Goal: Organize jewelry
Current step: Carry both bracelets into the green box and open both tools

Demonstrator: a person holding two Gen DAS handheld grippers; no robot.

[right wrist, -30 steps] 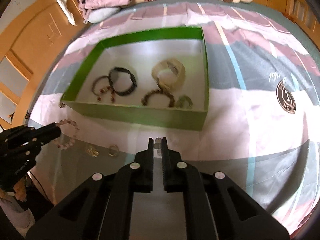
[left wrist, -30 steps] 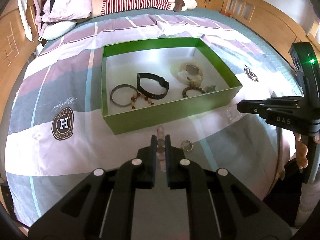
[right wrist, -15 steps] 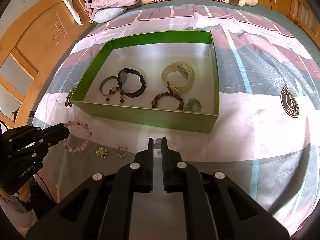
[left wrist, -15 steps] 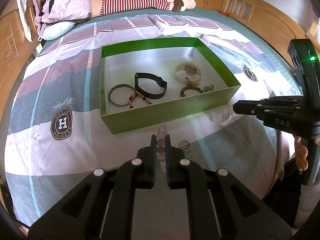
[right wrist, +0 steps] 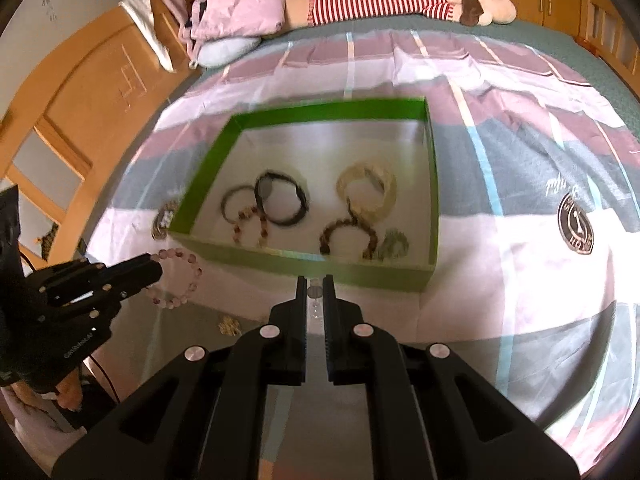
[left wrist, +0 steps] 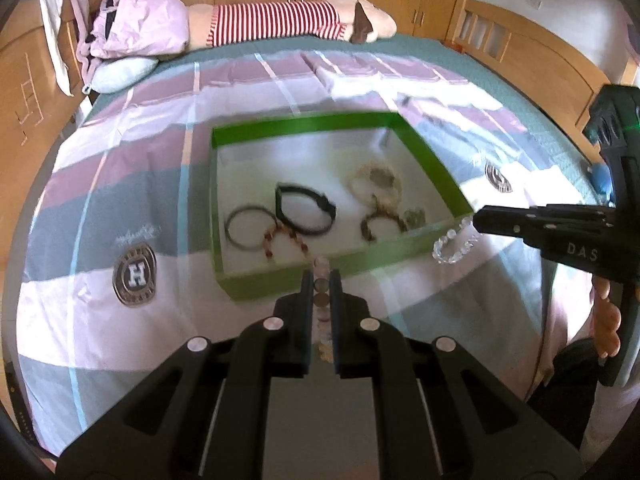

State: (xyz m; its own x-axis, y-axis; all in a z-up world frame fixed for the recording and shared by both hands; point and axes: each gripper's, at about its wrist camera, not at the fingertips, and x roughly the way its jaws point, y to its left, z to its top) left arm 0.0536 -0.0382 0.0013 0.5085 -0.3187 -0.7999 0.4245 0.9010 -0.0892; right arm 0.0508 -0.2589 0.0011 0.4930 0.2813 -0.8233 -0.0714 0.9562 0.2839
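A green box [left wrist: 280, 276] [right wrist: 304, 264] lies on the bed with several bracelets inside, among them a black band [left wrist: 306, 212] and a cream bracelet [right wrist: 366, 192]. My left gripper [left wrist: 321, 276] is shut on a pink bead bracelet [left wrist: 321, 286], just short of the box's near wall. From the right wrist view the left gripper [right wrist: 156, 270] carries the pink bead bracelet [right wrist: 176, 280] dangling at its tip. My right gripper [right wrist: 315, 280] is shut on a clear bead bracelet [right wrist: 315, 292]. In the left wrist view the clear bead bracelet [left wrist: 456, 246] hangs from the right gripper [left wrist: 476, 220] beside the box's right corner.
A small gold brooch [right wrist: 229, 325] lies on the striped bedspread [left wrist: 120, 208] before the box. A striped plush toy [left wrist: 280, 24] and a pink bundle [left wrist: 140, 28] lie at the head of the bed. Wooden cabinets [right wrist: 60, 128] flank the bed.
Both grippers have risen, each lifting its bead bracelet off the bedspread. The clear bracelet now hangs free from the right gripper's tip.
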